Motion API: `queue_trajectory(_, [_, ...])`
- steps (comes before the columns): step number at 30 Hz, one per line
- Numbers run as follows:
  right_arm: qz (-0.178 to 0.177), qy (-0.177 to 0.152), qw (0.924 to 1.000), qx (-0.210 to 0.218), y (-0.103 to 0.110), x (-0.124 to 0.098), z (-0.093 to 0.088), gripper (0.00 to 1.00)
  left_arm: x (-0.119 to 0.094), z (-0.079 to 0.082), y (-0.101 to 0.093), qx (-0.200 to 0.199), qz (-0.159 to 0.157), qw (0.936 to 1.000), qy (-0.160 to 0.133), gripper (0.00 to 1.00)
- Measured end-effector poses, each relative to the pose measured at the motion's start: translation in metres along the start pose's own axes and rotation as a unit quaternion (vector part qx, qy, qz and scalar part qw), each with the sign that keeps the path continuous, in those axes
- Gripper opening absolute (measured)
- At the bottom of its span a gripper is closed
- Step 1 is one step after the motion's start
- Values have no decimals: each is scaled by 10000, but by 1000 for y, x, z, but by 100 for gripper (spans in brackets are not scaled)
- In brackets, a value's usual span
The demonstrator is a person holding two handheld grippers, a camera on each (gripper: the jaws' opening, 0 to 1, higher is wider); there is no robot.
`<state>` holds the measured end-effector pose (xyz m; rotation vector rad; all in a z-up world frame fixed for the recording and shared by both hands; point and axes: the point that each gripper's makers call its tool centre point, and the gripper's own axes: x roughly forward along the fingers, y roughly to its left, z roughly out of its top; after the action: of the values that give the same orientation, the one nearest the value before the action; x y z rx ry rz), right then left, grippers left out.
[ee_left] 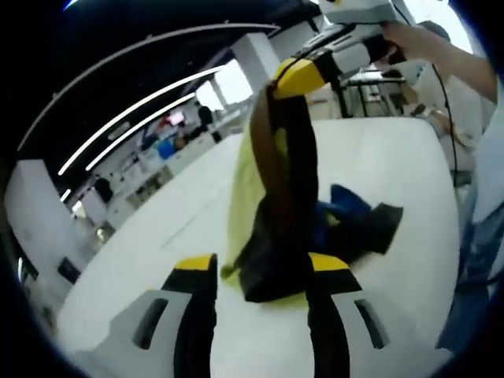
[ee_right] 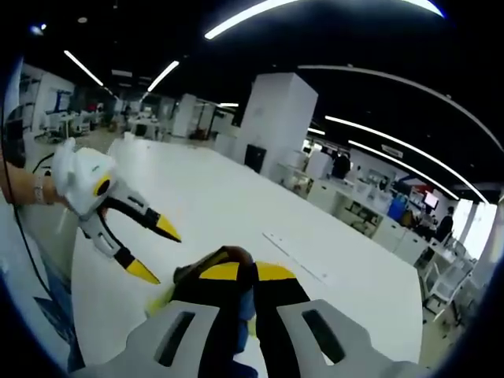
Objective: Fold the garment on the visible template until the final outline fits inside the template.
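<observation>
Garment (ee_left: pixel 283 220) hanging lengthwise from the right gripper (ee_left: pixel 293 77), whose jaws are clamped on its top edge, its lower end bunched on the white table (ee_left: pixel 409 173) just ahead of the left gripper (ee_left: pixel 264 272), jaws spread and empty.

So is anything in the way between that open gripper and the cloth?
Nothing visible. The left gripper is open, its jaws pointing at the garment, with bare white table around it. The right gripper is already shut on the garment, lifting one end above the table.
</observation>
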<state>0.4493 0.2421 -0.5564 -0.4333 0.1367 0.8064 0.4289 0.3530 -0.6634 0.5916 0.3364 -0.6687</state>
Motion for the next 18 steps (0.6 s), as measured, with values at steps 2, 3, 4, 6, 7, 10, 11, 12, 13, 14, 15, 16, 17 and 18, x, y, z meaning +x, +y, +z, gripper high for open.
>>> queue_trajectory(2, [-4, -2, 10000, 9, 0, 0, 0, 5, 2, -3, -2, 35, -54, 10000, 26, 34])
queue_trajectory(3, [-4, 1, 10000, 11, 0, 0, -1, 5, 3, -4, -3, 73, -75, 9999, 36, 32])
queue_trajectory(4, [-4, 2, 10000, 10, 0, 0, -1, 5, 3, -3, -5, 138, -90, 9999, 42, 31])
queue_trajectory(6, [-8, -4, 10000, 17, 0, 0, -1, 5, 5, -2, -8, 183, -130, 9997, 7, 28])
queue_trajectory(7, [-10, -9, 10000, 28, 0, 0, -1, 5, 7, -2, -8, 179, -134, 9997, -8, 27])
queue_trajectory(10, [-6, -15, 10000, 51, 0, -1, -2, 5, 11, -2, -9, 245, -87, 9997, 44, 24])
queue_trajectory(11, [0, -14, 10000, 75, 0, -1, -2, 5, 13, -4, -8, 280, -48, 9996, 85, 23])
queue_trajectory(12, [-4, -13, 10000, 85, 0, -1, -3, 5, 13, -5, -9, 271, -56, 9995, 123, 23])
queue_trajectory(13, [-16, -8, 10000, 94, -1, -2, -4, 5, 15, -6, -11, 262, -79, 9995, 140, 22])
queue_trajectory(14, [-20, -7, 9999, 99, -1, -2, -4, 5, 16, -7, -12, 246, -86, 9995, 154, 21])
queue_trajectory(15, [-22, -6, 9999, 109, -1, -3, -4, 5, 17, -8, -14, 264, -118, 9994, 185, 20])
queue_trajectory(16, [-21, 1, 9999, 110, -1, -3, -5, 5, 18, -10, -15, 287, -141, 9992, 225, 17])
queue_trajectory(17, [-18, 8, 9999, 112, -1, -3, -5, 5, 19, -11, -16, 291, -137, 9992, 248, 17])
queue_trajectory(18, [-16, 10, 9999, 115, -1, -3, -6, 5, 20, -11, -16, 289, -126, 9992, 257, 16])
